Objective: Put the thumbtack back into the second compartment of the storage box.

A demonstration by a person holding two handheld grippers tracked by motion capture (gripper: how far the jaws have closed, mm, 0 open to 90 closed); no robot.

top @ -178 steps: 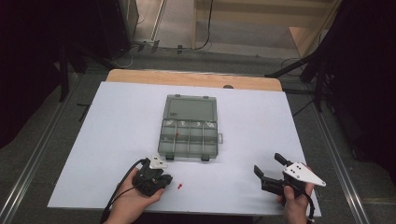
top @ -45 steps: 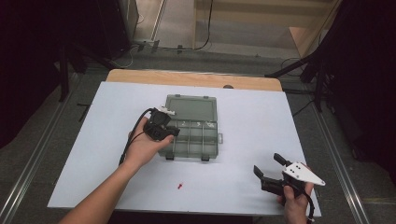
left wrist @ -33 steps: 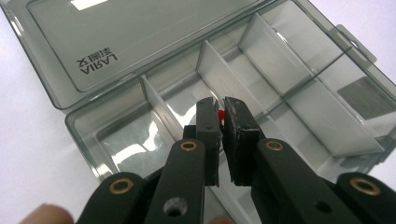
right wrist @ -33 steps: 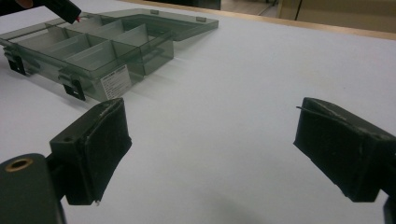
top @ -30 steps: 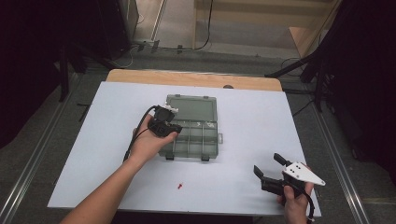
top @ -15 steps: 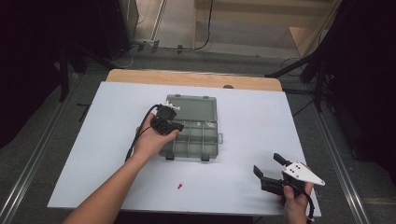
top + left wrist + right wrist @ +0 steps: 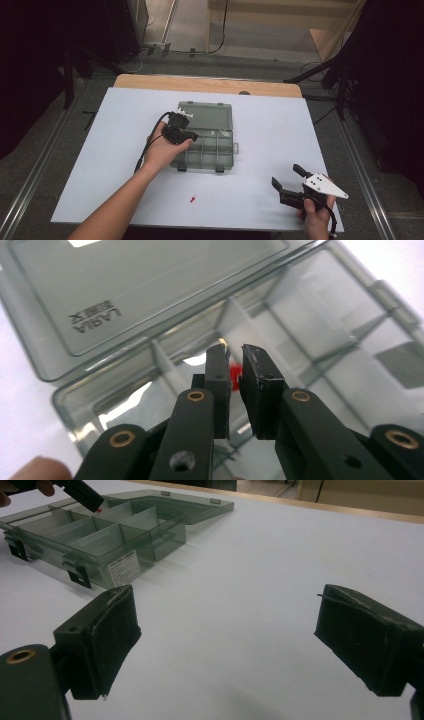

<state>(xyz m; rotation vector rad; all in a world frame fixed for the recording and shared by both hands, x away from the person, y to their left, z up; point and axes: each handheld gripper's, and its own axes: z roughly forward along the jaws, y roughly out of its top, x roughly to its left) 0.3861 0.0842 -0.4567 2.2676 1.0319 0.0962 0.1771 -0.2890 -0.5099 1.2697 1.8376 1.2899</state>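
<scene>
A clear grey compartment box (image 7: pixel 212 117) lies open in the middle of the white table, its lid flat at the far side. My left gripper (image 7: pixel 184 134) hovers over the box's left compartments (image 7: pixel 320 340), shut on a small red piece (image 7: pixel 235 371) that peeks out between the jaw tips. From the right gripper view the same red piece (image 7: pixel 99 510) shows at that gripper's tip above the box (image 7: pixel 125 535). My right gripper (image 7: pixel 286 175) rests near the table's front right corner, jaws wide open (image 7: pixel 230 630) with nothing between them.
A second small red piece (image 7: pixel 192 200) lies loose on the table (image 7: pixel 300 130) in front of the box. The box's two latches (image 7: pixel 79 575) face the front edge. A wooden strip (image 7: pixel 210 84) runs along the table's far side.
The left gripper went from the table's front, beside the loose red piece, up to the box's left compartments and has held there over the last second. The right gripper has stayed put.
</scene>
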